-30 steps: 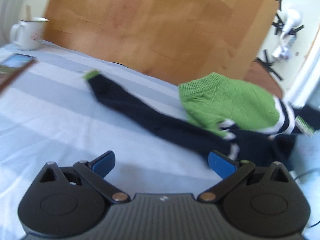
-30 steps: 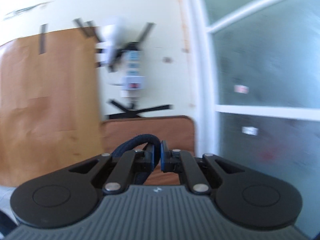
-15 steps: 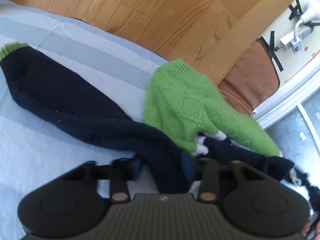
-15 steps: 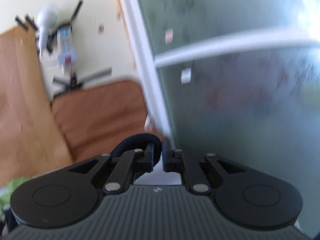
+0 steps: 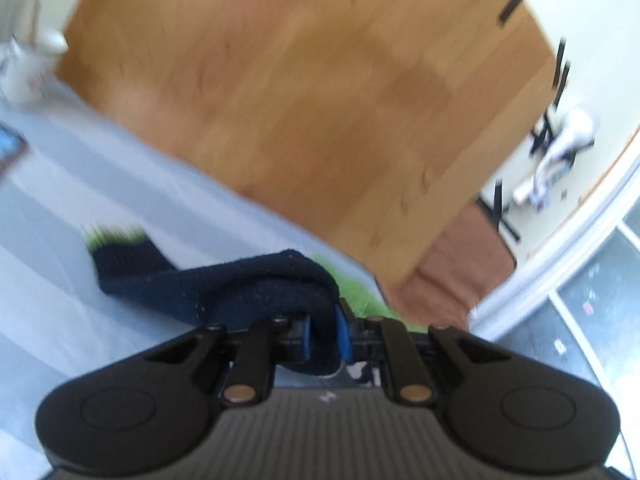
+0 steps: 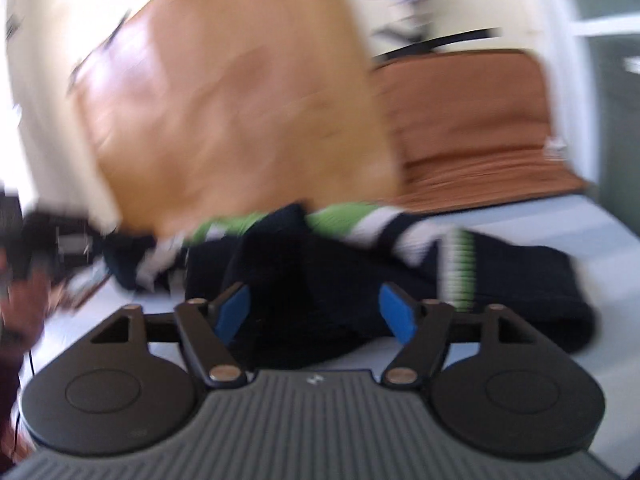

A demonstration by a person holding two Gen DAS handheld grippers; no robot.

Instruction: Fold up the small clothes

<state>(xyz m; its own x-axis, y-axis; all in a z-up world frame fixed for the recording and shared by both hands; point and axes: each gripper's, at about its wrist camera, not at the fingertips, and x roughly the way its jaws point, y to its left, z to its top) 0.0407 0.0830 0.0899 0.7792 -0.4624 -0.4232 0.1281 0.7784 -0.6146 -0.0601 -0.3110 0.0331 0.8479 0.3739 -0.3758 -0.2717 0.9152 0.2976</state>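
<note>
Navy sleeve [image 5: 256, 284] pinched in just-closed left gripper [image 5: 325, 338]; right gripper [image 6: 314, 314] just-opened, empty, over sweater [image 6: 520, 280].

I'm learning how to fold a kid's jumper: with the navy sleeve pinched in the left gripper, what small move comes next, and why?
Probably carry the navy sleeve across onto the sweater's body. The left gripper has just closed on it, and the right gripper has just opened, pads clear of the knit.

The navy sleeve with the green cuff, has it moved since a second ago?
Yes. The left tool has just closed on the navy sleeve and lifted its middle off the striped sheet, toward the camera.
</note>
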